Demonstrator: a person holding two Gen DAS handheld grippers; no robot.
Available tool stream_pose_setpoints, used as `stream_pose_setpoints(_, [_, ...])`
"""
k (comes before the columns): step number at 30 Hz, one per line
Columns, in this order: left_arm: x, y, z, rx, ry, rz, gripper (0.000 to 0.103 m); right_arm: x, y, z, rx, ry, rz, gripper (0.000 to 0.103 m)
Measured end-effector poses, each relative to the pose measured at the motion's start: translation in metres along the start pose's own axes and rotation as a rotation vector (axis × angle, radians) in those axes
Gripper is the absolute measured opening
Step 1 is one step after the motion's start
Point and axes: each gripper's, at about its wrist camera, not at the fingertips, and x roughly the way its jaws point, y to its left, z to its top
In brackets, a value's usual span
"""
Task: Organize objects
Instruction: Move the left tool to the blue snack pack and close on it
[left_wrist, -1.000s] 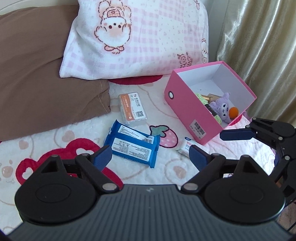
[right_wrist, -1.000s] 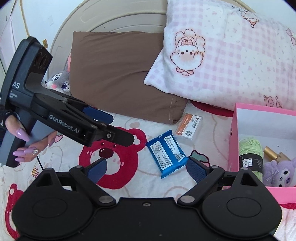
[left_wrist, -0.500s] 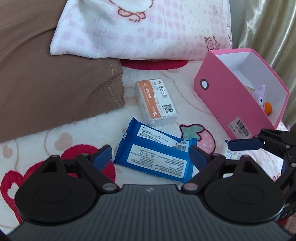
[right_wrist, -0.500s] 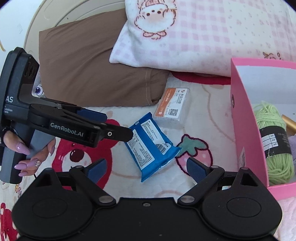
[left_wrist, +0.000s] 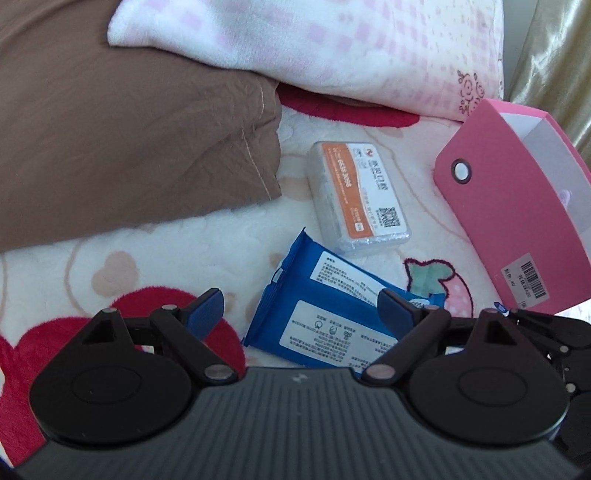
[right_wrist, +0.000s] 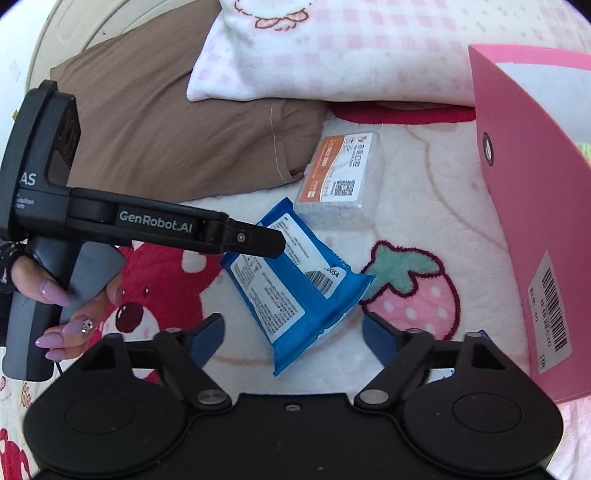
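Note:
A blue wipes pack (left_wrist: 325, 306) (right_wrist: 295, 284) lies on the patterned blanket. Beyond it is a clear box with an orange label (left_wrist: 358, 199) (right_wrist: 340, 181). A pink storage box (left_wrist: 517, 206) (right_wrist: 524, 221) stands open at the right. My left gripper (left_wrist: 301, 308) hangs open low over the pack, its right finger over the pack's edge. In the right wrist view the left gripper (right_wrist: 266, 240) reaches in from the left above the pack. My right gripper (right_wrist: 293, 330) is closing, with the pack's near corner between its fingers, which are apart from it.
A brown pillow (left_wrist: 129, 129) and a pink checked pillow (left_wrist: 332, 48) lie at the back. A curtain (left_wrist: 554, 48) hangs at the far right. A hand (right_wrist: 62, 314) holds the left gripper's handle. A small white item (left_wrist: 498, 306) lies by the pink box's near corner.
Both grippers have come down and closer to the blue pack, which now fills more of each view. The right gripper's fingers stand nearer together than before.

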Motion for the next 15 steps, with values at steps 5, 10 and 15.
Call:
stream_pose_setpoints(5, [0.009,0.006,-0.006,-0.091,0.032,-0.034,0.086,0.003,-0.002,-0.005,-0.003,-0.013,-0.021,0.049])
stream_pose_setpoints(10, [0.002,0.01,-0.01,-0.147,0.033,-0.06,0.06,0.001,0.0,-0.007,-0.014,-0.008,-0.027,0.036])
stream_pose_setpoints(15, [-0.012,0.014,-0.029,-0.244,0.078,-0.104,0.048,-0.007,0.005,-0.008,-0.065,0.01,-0.079,0.03])
